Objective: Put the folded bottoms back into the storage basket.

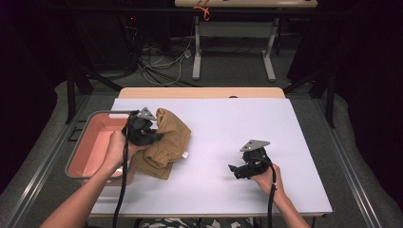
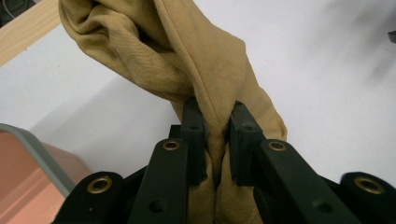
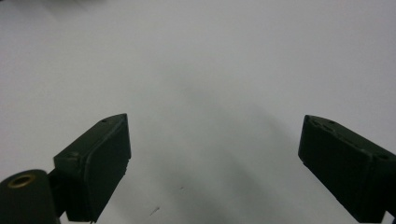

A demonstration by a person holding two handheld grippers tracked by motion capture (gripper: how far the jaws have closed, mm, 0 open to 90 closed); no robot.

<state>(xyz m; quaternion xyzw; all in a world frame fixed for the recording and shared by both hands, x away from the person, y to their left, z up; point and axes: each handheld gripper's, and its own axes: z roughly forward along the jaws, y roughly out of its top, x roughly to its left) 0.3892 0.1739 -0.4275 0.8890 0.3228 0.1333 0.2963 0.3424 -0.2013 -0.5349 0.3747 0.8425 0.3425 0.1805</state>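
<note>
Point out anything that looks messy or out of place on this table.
The tan garment lies crumpled beside the pink bin, one fold pinched in the left gripper. The right gripper is open over the bare white table.

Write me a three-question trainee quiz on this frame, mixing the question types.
1. True or false: the left tongs are shut on the tan cloth.
2. Which item sits at the table's left edge? A) a pink tray B) a blue bucket C) a stack of plates
3. Fill in: the right tongs are ___ over the white table.

Key: 1 true, the cloth is pinched between both jaws. 2 A, the pink tray. 3 open, with nothing between the jaws.
</note>
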